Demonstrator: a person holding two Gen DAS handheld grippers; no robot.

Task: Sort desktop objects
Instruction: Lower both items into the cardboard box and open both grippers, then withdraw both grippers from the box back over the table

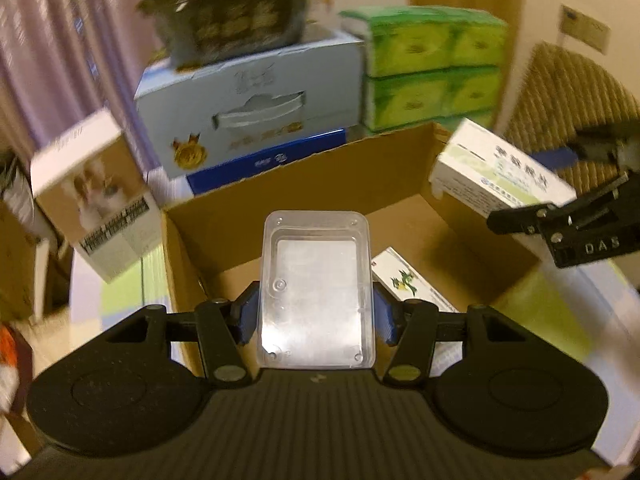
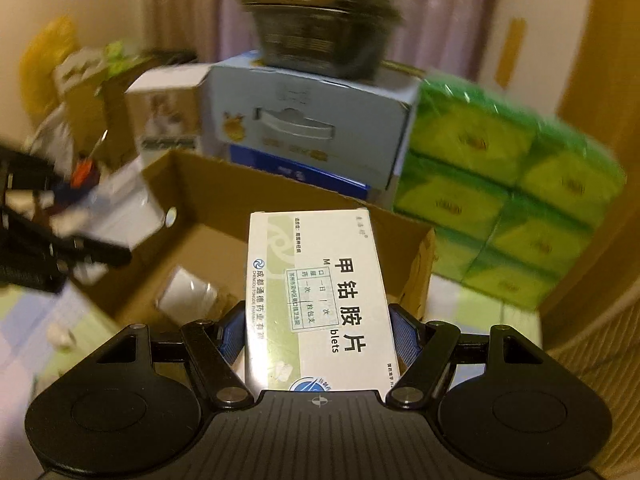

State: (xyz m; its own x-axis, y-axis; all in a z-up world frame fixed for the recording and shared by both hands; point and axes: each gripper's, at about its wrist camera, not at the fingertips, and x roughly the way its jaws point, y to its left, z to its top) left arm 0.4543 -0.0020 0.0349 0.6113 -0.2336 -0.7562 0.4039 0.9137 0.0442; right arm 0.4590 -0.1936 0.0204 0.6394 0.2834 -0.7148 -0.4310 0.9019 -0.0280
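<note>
Between the left gripper point(image 1: 316, 314) pads sits a clear plastic case point(image 1: 316, 288).

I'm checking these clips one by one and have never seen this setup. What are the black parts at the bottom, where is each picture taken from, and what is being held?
No robot here: a person carries a hand-held gripper in each hand, and a wide-angle camera on each looks forward along its two fingers. The black parts are the gripper bodies.

The left view shows the left hand-held gripper shut on a clear plastic case. The right view shows the right hand-held gripper shut on a white medicine box.

Both hover over an open cardboard box with a small white packet inside. Behind it stand a light blue carton and green tissue packs. The background is motion-blurred.
</note>
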